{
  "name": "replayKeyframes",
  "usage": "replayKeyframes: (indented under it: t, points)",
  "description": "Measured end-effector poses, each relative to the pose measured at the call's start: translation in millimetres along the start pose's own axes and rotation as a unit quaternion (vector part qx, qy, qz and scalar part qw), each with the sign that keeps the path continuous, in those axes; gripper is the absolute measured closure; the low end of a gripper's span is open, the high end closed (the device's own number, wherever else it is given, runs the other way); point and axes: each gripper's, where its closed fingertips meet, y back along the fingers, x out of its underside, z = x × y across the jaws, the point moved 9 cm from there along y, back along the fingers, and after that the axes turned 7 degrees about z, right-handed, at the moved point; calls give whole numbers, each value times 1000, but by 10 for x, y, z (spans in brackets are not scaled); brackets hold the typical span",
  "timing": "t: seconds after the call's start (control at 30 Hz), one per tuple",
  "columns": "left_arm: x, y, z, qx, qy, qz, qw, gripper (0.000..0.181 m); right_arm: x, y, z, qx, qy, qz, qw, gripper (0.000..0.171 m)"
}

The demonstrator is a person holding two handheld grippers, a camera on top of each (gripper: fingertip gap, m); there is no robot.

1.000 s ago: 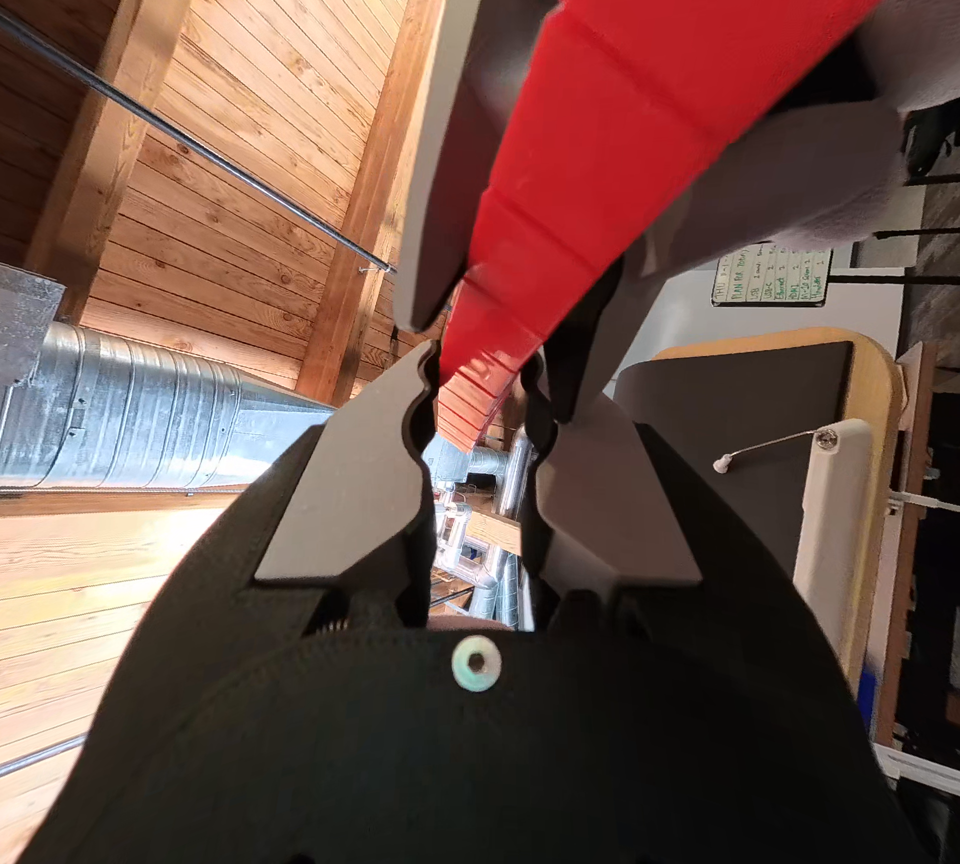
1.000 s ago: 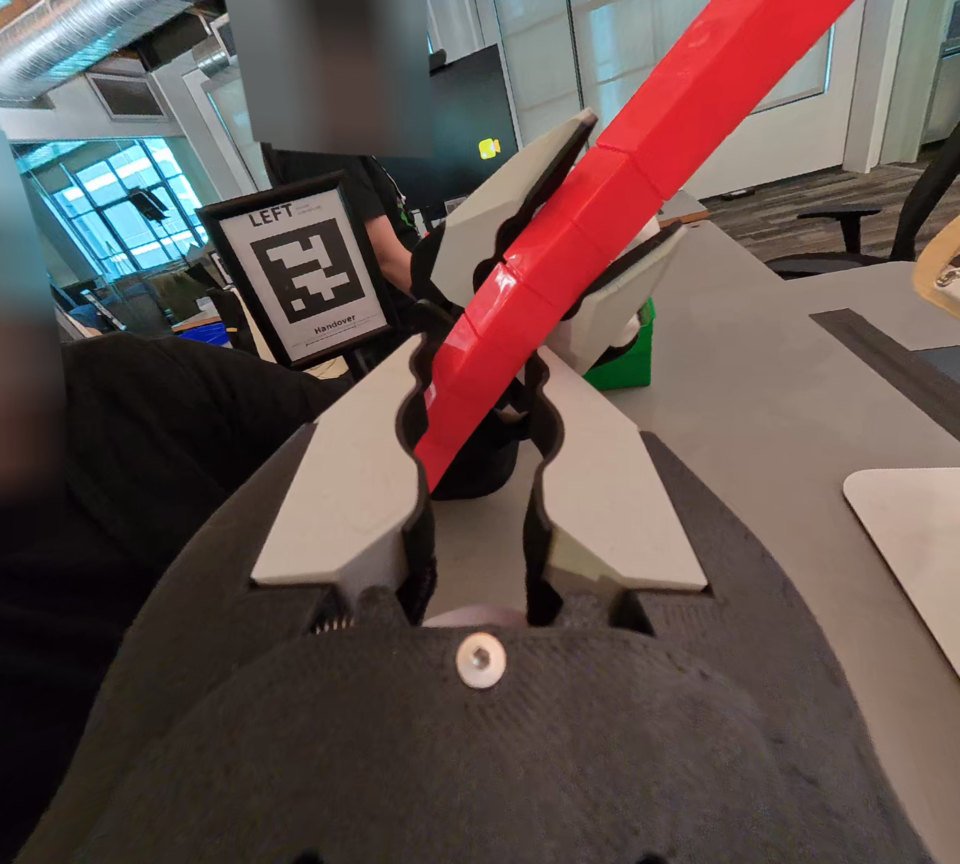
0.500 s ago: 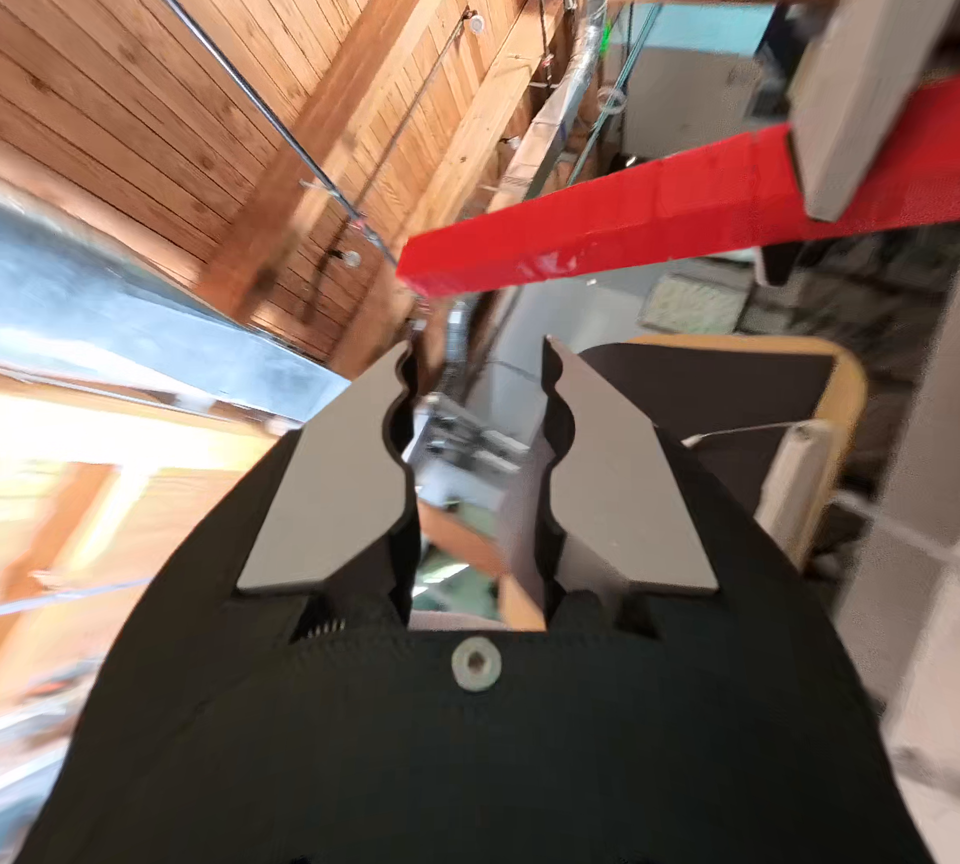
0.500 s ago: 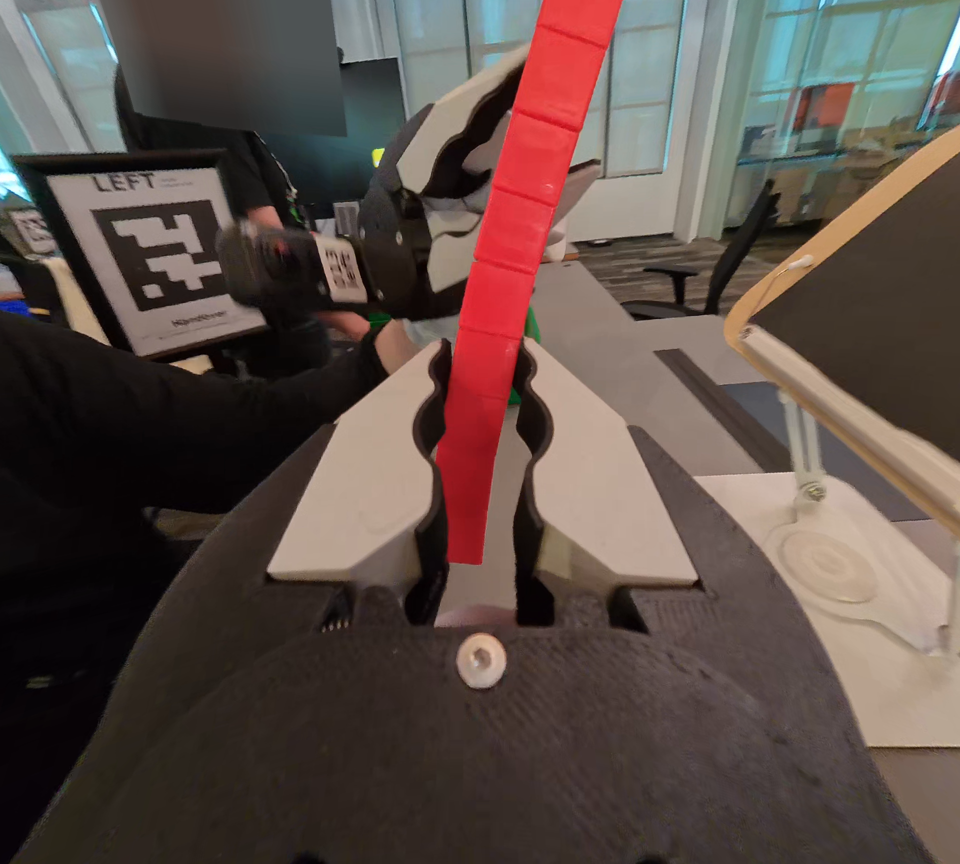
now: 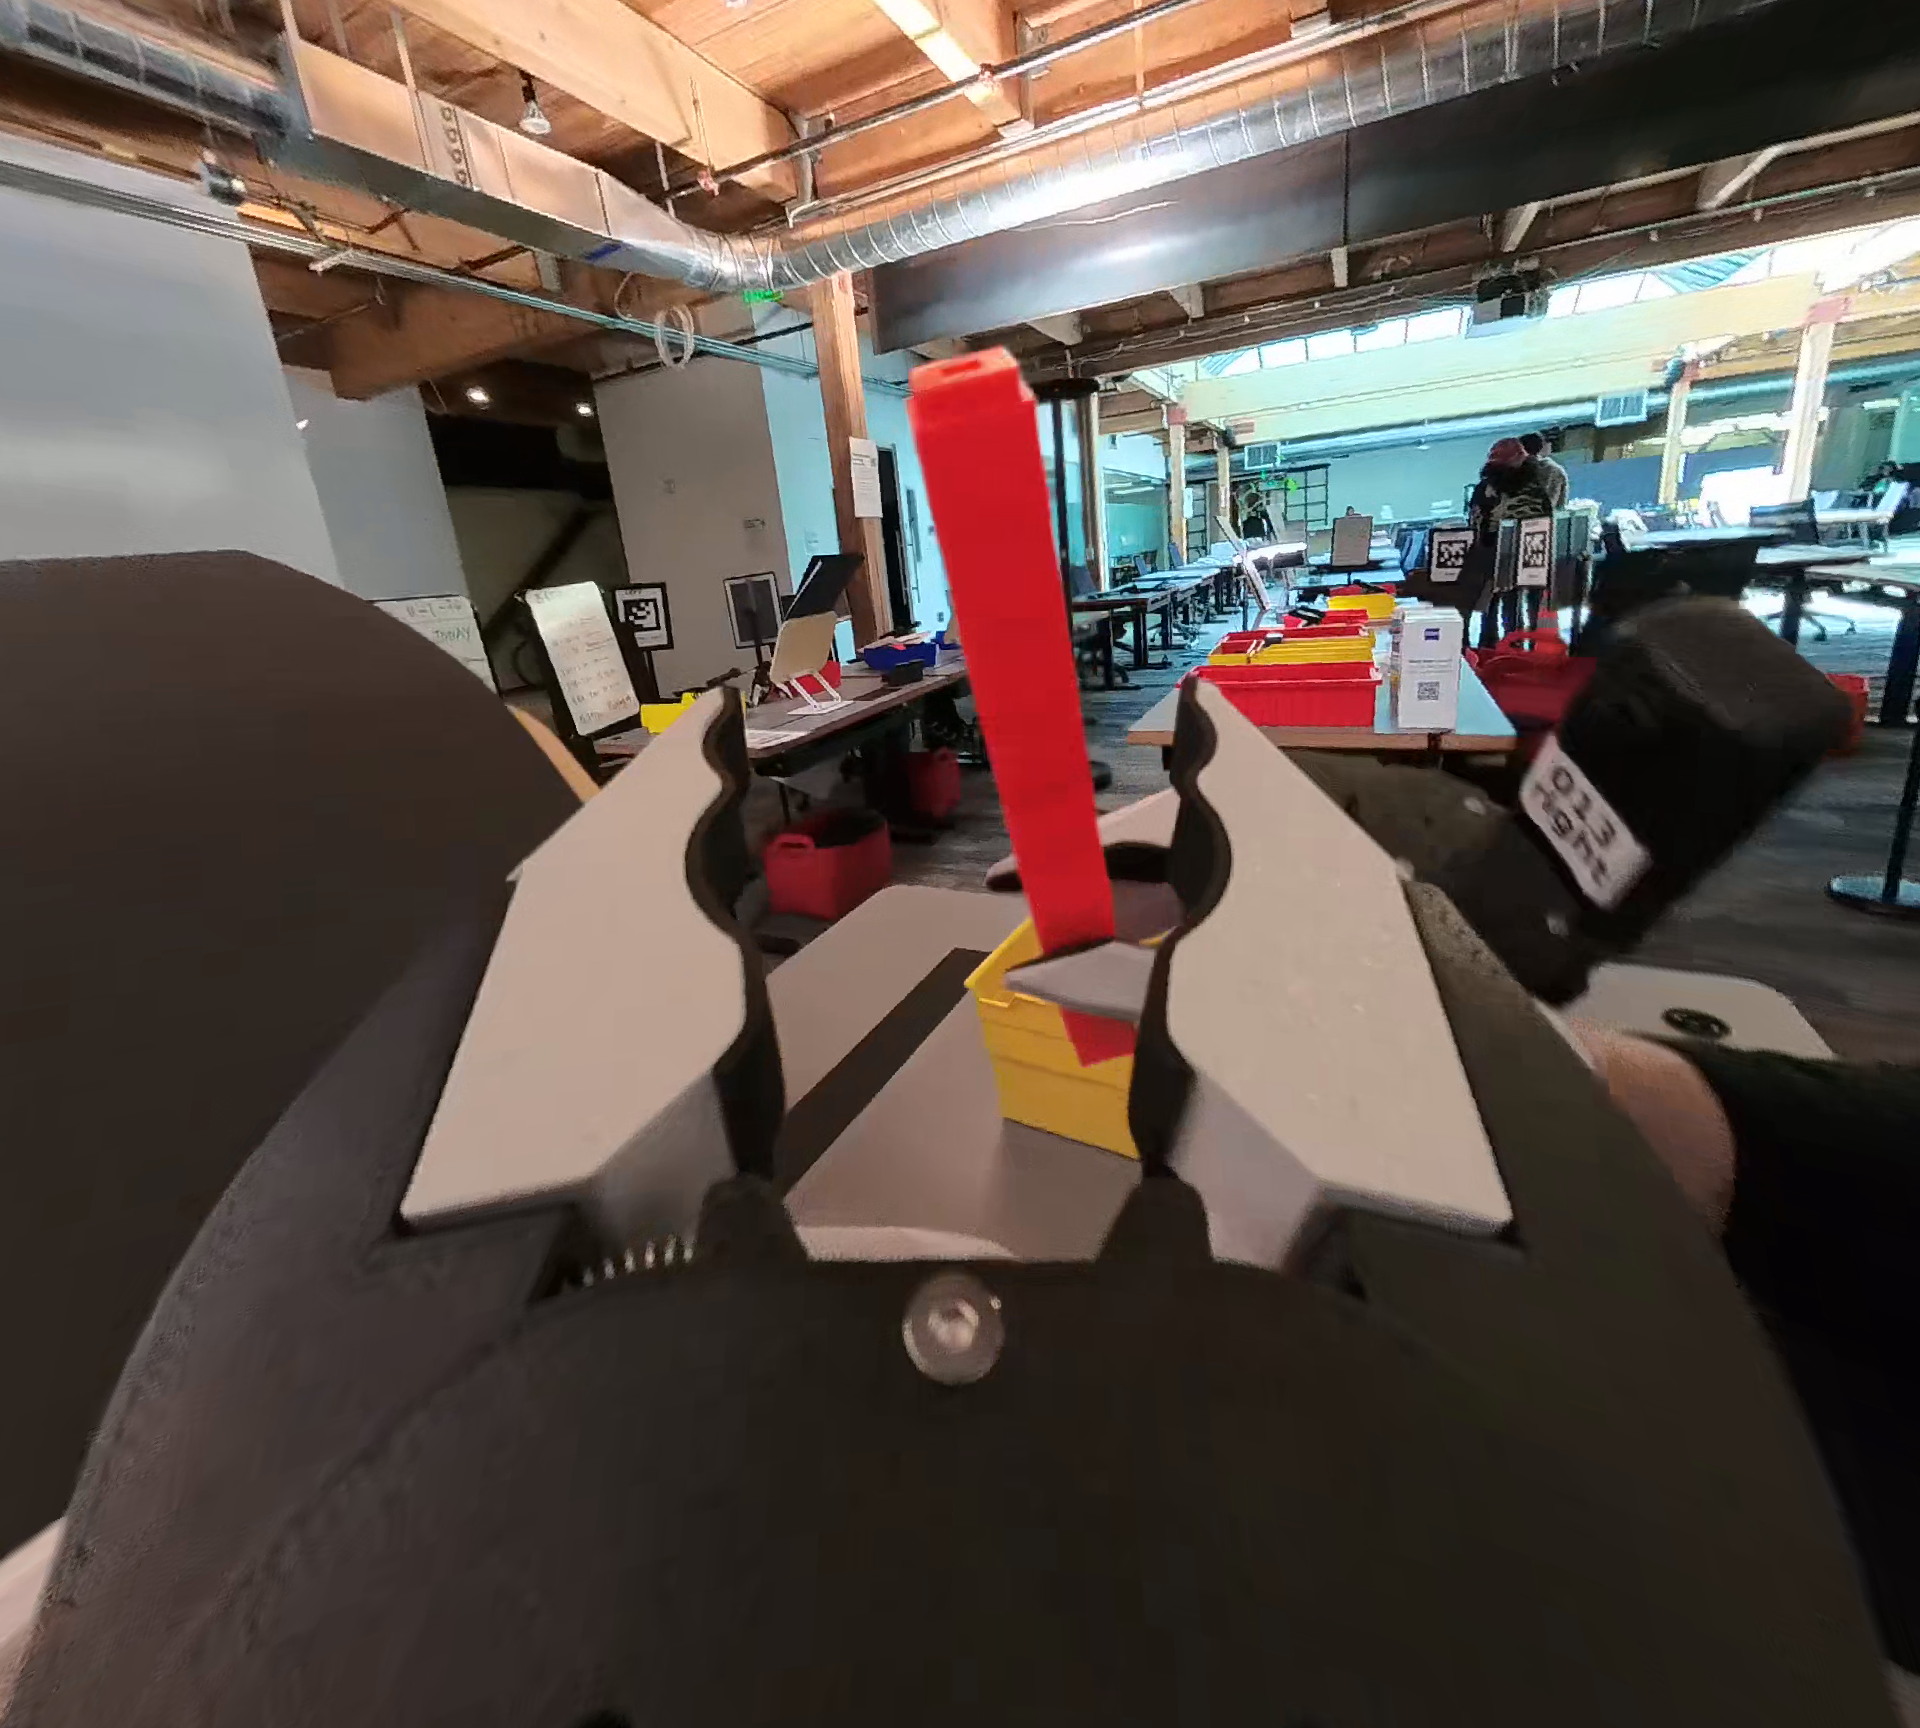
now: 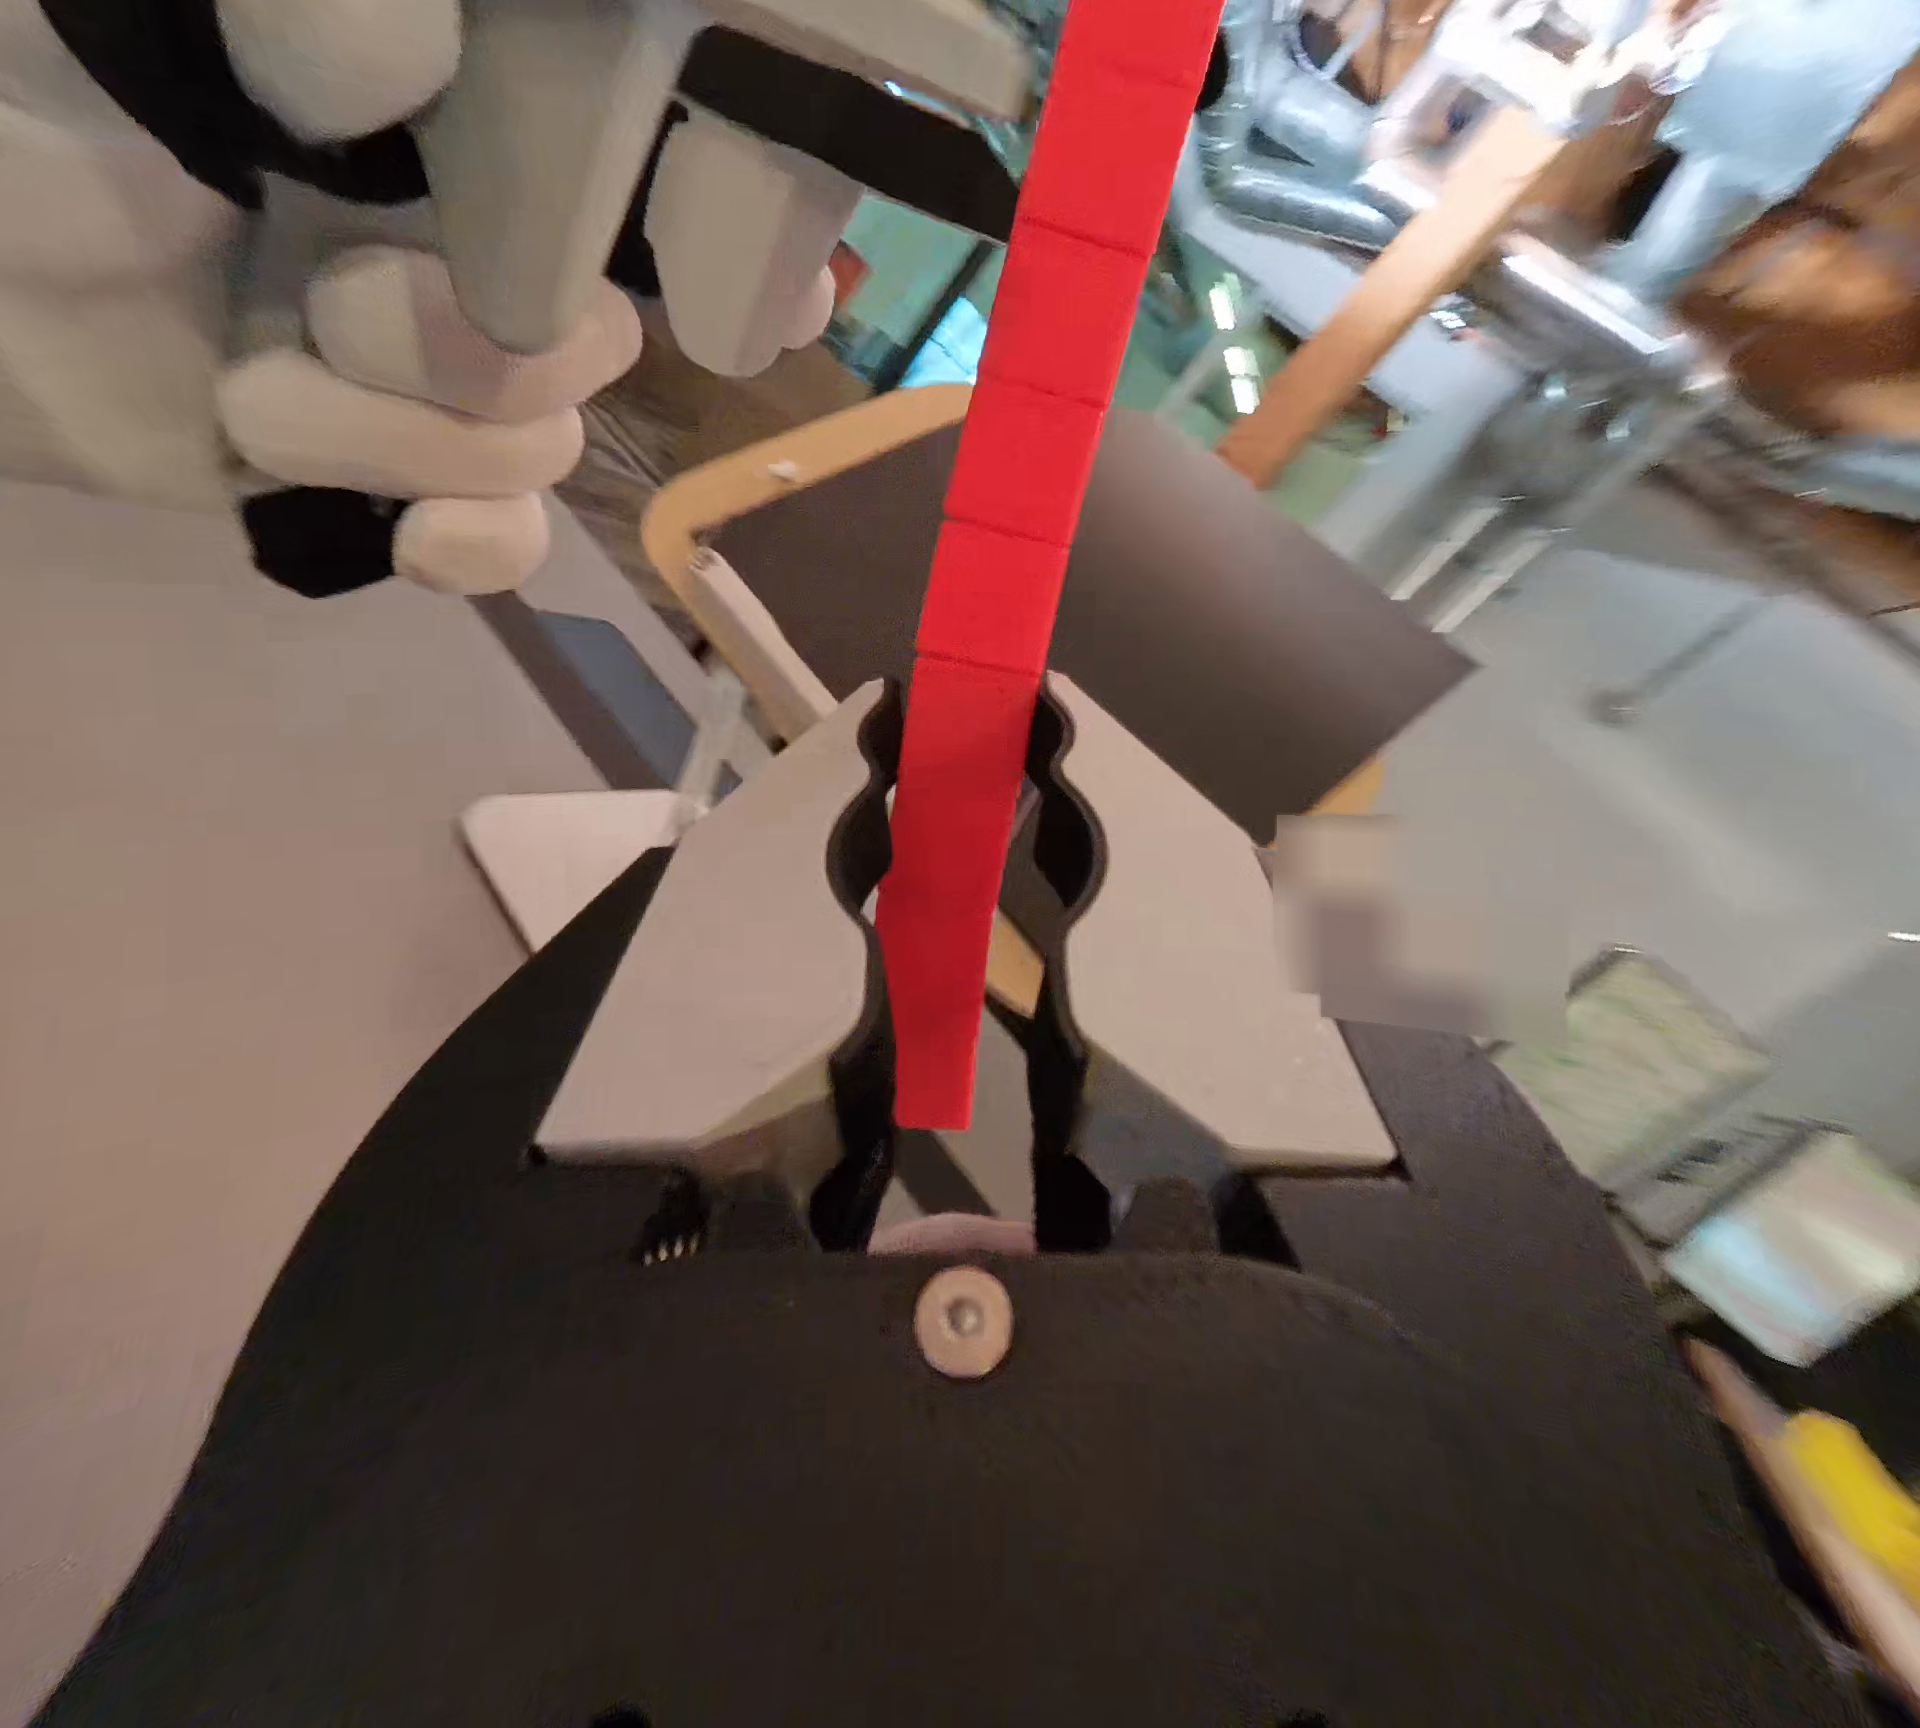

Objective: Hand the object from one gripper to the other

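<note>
Grey table (image 5: 894, 1148): a flat grey tabletop lies under and ahead of the left gripper's fingers, with a dark strip running across it; it serves only as the surface over which the hand-off is made.

Right gripper (image 6: 961, 889): the black-bodied tool with grey fingers is pinched on the lower end of the bar, its wavy inner pads pressing both sides. Judged from this, it is now the sole holder.

Left gripper (image 5: 961, 909): same build, fingers spread wide with nothing between them. In the right wrist view it shows blurred, up and to the left of the right gripper's fingers, held by a white-gloved hand (image 6: 416, 421) and apart from the bar, presumably so as not to knock it.

Red bar (image 6: 1049, 390): a long, slim red plastic bar made of stacked square segments rises nearly straight ahead from the right gripper's fingers and leaves the top of that view. From the left gripper it stands ahead, slightly right of centre, upright with a small lean. Gripped at one end, it could swing if the pinch is loose.

Yellow bin (image 5: 1049, 1065): a small yellow plastic bin sits on the table just ahead of the left gripper's right finger, behind the bar's lower end.

Progress: the transfer looks complete.
</note>
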Motion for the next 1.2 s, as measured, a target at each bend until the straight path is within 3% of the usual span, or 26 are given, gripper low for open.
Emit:
replayKeyframes:
  t: [0.17,0.27,0.47,0.53,0.63,0.77,0.87,1.0,1.2]
  points:
    - [138,-135,-143,-38,17,-13,999,121,-29,-31,180,79,87,23,993,150]
    - [186,-142,-183,-42,16,-28,999,155,-37,-36,227,84,92,19,992,150]
    - [201,-124,-166,-23,34,-32,999,160,-32,-61,252,69,90,17,993,149]
    - [189,-112,-161,-22,23,-29,999,161,-37,-55,301,46,111,-6,993,140]
    - [122,-53,-125,-10,5,-29,1000,161,-38,-46,279,17,93,-35,995,111]
    - [21,30,-106,42,-20,-11,999,160,-39,-16,238,-39,75,-55,995,105]
    - [-11,77,-176,120,-46,13,992,161,-59,16,235,-135,16,-76,988,110]
    - [-6,160,-321,221,-82,38,971,161,-62,66,218,-297,-106,-108,943,116]
    - [44,203,-592,337,-100,60,934,161,-41,136,394,-425,-118,-117,890,120]
